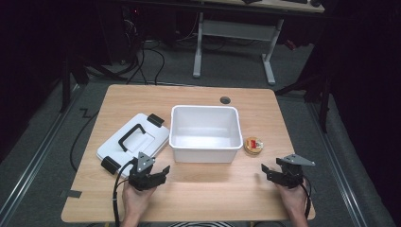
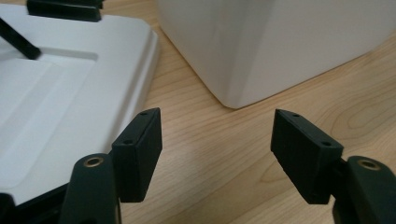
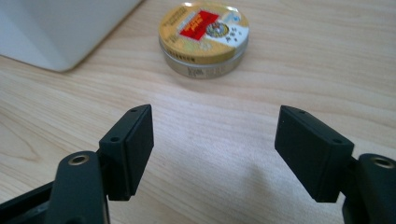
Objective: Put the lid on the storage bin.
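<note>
While both hands rest at the near edge of the wooden table [image 1: 198,194], a white tub [image 1: 204,133] stands open at its middle. Left of the tub, just beside it, lies a white lid [image 1: 134,140], flat, with a black handle and black clips at two ends. Right of the tub, close to its near corner, sits a small round tin [image 1: 253,145] with a gold and red top. The left gripper [image 1: 165,169] is near the tub's front left corner, its jaws spread wide with nothing between them, bare wood showing in the gap. The right gripper [image 1: 263,168] sits in front of the tin, apart from it, its jaws likewise spread and empty.
</note>
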Available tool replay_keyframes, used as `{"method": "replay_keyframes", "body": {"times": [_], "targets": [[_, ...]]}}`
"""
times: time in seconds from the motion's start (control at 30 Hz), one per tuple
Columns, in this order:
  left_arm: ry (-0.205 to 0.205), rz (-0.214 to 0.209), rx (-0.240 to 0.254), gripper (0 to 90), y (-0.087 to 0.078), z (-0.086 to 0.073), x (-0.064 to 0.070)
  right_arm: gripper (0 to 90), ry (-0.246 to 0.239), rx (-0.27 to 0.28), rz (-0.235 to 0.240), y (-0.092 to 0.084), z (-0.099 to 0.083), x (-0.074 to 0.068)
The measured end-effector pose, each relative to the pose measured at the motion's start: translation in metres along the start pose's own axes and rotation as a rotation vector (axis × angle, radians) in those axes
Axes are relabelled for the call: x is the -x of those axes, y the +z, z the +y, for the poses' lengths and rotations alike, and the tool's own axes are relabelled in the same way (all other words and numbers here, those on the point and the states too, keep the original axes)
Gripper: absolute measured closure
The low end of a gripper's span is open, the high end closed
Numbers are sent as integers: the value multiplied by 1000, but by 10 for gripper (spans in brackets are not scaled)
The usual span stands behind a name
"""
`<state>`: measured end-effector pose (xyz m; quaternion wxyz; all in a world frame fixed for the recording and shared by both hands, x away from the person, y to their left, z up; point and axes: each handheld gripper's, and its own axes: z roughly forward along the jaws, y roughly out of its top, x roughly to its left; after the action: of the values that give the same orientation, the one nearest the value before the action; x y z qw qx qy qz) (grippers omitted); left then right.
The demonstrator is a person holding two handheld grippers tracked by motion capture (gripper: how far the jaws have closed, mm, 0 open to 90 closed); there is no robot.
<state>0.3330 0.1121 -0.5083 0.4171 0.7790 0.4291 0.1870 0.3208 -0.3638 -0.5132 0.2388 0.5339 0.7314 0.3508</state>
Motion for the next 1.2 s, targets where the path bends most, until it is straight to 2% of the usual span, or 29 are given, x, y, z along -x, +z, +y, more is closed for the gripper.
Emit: {"method": "replay_keyframes", "body": {"times": [0.2, 0.4, 0.5, 0.57, 0.67, 0.7, 0.87, 0.93, 1.07, 1.13, 1.2], "targets": [[29, 10, -26, 348, 12, -5, 7, 269, -13, 21, 10, -1, 11, -2], [50, 33, -46, 348, 20, -11, 9, 251, -32, 25, 15, 9, 25, -5], [44, 36, -70, 346, 24, -15, 9, 234, -37, 13, 19, 20, 34, -6], [46, 40, -72, 341, 25, -15, 9, 234, -38, 19, 19, 22, 36, -7], [49, 51, -70, 337, 25, -14, 10, 223, -36, 0, 14, 32, 41, -7], [44, 59, -86, 332, 27, -14, 10, 213, -39, -11, 2, 38, 44, -6], [40, 62, -101, 317, 28, -14, 10, 195, -42, -19, -14, 48, 49, -5], [20, 53, -105, 310, 28, -14, 8, 183, -45, -26, -17, 52, 51, -5], [16, 67, -107, 299, 28, -14, 8, 162, -28, -14, -17, 59, 54, -3], [15, 66, -107, 297, 28, -14, 8, 147, 1, -19, -2, 64, 53, 0], [15, 65, -107, 296, 28, -14, 8, 145, -2, -19, 0, 65, 53, 0]]}}
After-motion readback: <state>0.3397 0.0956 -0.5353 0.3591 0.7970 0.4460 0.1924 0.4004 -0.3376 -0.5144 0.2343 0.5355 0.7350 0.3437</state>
